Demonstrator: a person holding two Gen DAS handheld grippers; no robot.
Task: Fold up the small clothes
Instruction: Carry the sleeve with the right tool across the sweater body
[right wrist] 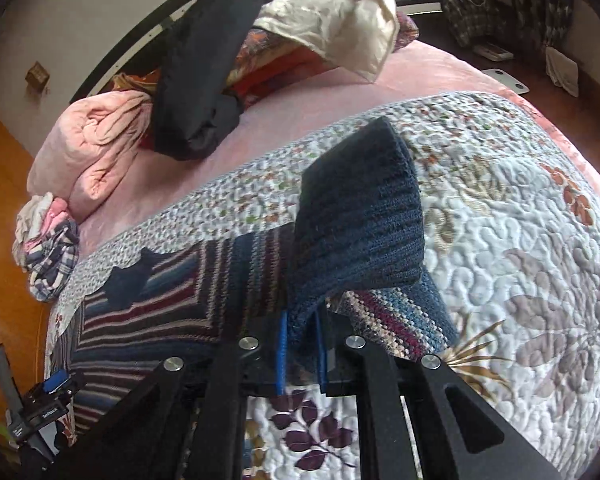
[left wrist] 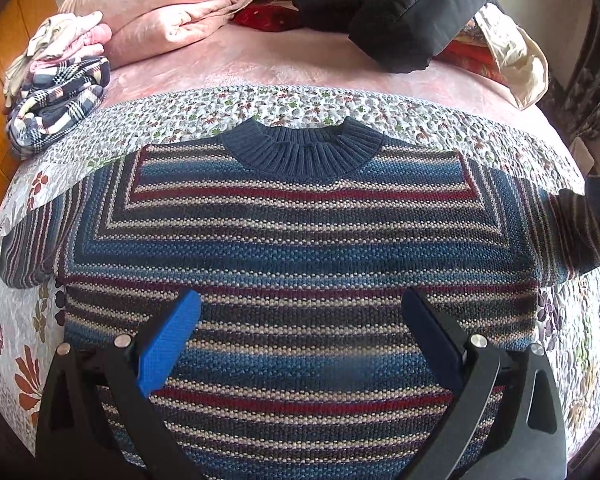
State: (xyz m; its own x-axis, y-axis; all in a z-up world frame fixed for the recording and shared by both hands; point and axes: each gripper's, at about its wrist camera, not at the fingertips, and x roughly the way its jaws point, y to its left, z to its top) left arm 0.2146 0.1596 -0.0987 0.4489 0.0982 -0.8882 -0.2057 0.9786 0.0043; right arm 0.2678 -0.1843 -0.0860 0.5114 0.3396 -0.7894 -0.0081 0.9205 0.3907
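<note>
A small knitted sweater [left wrist: 300,248] lies face up and spread flat on a quilted floral bedspread [left wrist: 292,106] that covers the near part of a bed. Its knit is coarse and pebbly, banded in blue, navy, cream and dark red stripes that run level across the chest and turn at the shoulders, framing the chest. The round collar [left wrist: 302,150] is thick, ribbed and plain navy, pointing toward the far side of the bed. One sleeve [left wrist: 28,252] reaches toward the bedspread's left edge.

The left gripper [left wrist: 300,304] hangs over the sweater's lower body with its blue-padded fingers [left wrist: 168,344] spread wide and nothing between them.

The right gripper [right wrist: 300,344] is pinched on the navy ribbed cuff [right wrist: 360,216] of the other sleeve, near the bedspread's right edge. The cuff stands lifted and folded over in front of the camera, with striped sleeve knit [right wrist: 392,320] trailing beneath it.

The bedspread is white, stitched in puffy swirls, with printed leaves in brown, purple and rust. Beyond it lies a soft pink blanket [left wrist: 280,66]. At the far edge sit a folded pink quilt [left wrist: 172,12], a black padded jacket [left wrist: 404,12] and a cream cloth [right wrist: 340,16]. A crumpled heap with plaid fabric [left wrist: 56,96] rests at the far left corner
</note>
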